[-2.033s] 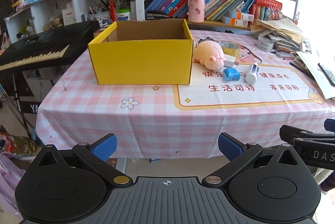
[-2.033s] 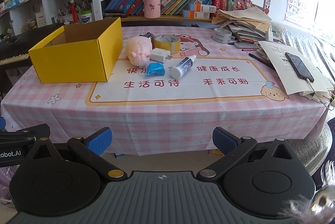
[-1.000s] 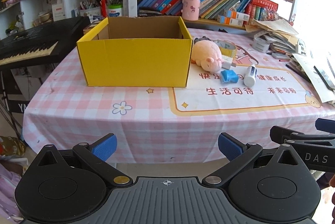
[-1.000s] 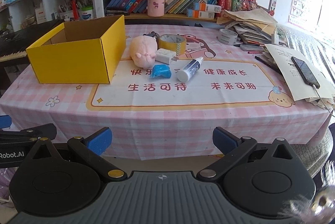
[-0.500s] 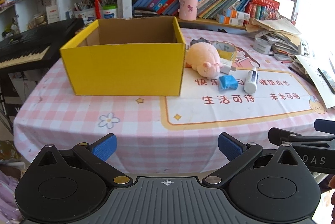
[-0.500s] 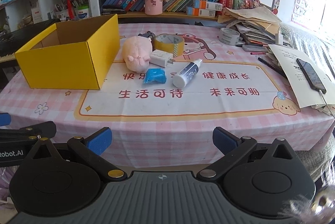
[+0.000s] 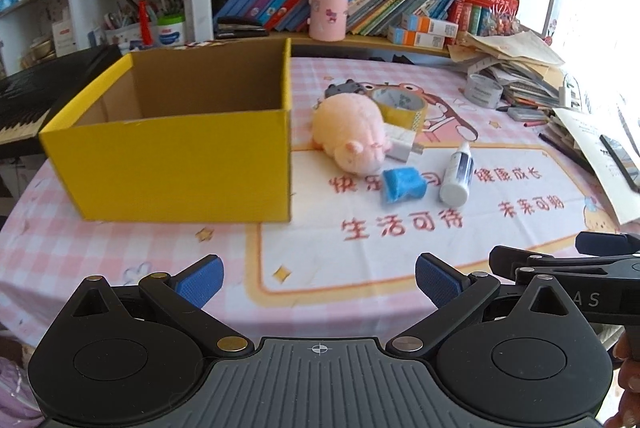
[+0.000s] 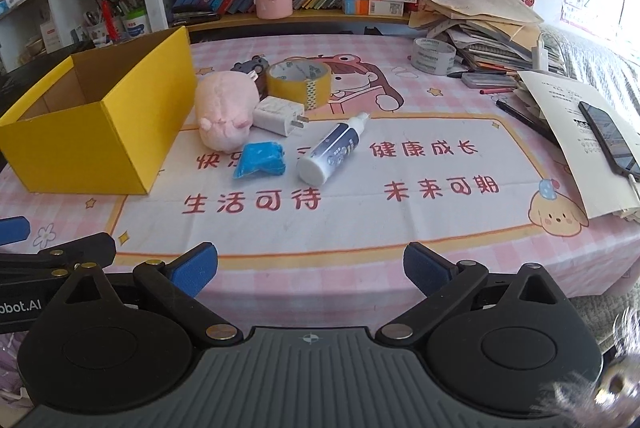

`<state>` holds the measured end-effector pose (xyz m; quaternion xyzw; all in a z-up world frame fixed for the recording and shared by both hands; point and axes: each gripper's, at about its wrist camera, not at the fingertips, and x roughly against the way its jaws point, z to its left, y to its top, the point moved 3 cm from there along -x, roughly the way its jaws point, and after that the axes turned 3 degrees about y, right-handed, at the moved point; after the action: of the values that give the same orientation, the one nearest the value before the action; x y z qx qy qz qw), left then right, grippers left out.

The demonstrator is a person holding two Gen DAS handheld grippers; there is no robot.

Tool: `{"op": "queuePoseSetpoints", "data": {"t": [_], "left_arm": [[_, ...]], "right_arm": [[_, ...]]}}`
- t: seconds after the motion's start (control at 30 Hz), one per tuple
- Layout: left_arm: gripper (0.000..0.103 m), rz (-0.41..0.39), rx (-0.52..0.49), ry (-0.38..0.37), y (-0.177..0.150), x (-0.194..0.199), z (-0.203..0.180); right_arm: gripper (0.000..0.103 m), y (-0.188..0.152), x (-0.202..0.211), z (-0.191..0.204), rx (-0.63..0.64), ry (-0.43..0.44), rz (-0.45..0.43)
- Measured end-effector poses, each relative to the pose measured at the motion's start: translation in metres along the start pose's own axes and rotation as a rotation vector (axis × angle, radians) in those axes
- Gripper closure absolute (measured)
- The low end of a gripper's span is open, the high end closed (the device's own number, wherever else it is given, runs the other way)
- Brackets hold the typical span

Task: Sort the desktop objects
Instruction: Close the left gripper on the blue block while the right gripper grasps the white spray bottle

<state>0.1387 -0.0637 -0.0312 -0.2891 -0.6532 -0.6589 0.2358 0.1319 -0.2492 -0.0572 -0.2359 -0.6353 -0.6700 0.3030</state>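
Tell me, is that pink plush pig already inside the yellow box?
No, the pink plush pig lies on the tablecloth beside the yellow box, outside its right wall.

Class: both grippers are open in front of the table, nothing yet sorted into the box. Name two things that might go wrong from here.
1. The bottle lies on its side, so it may roll away if a finger nudges it.
2. The plush, charger, blue piece and tape crowd together; the wide-open right gripper could knock a neighbour while closing on one.
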Motion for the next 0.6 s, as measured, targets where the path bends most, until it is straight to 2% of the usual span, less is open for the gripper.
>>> {"op": "queuePoseSetpoints", "data": {"t": [0.3, 0.6], "left_arm": [[0.0, 0.011, 0.005, 0.009, 0.028, -0.026, -0.032], [0.0, 0.004, 0.009, 0.083, 0.058, -0.049, -0.056]], "right_arm": [[0.006, 0.034, -0.029, -0.034, 0.005, 0.014, 0.013], [0.01, 0.068, -0.062, -0.065, 0.003, 0.087, 0.04]]}}
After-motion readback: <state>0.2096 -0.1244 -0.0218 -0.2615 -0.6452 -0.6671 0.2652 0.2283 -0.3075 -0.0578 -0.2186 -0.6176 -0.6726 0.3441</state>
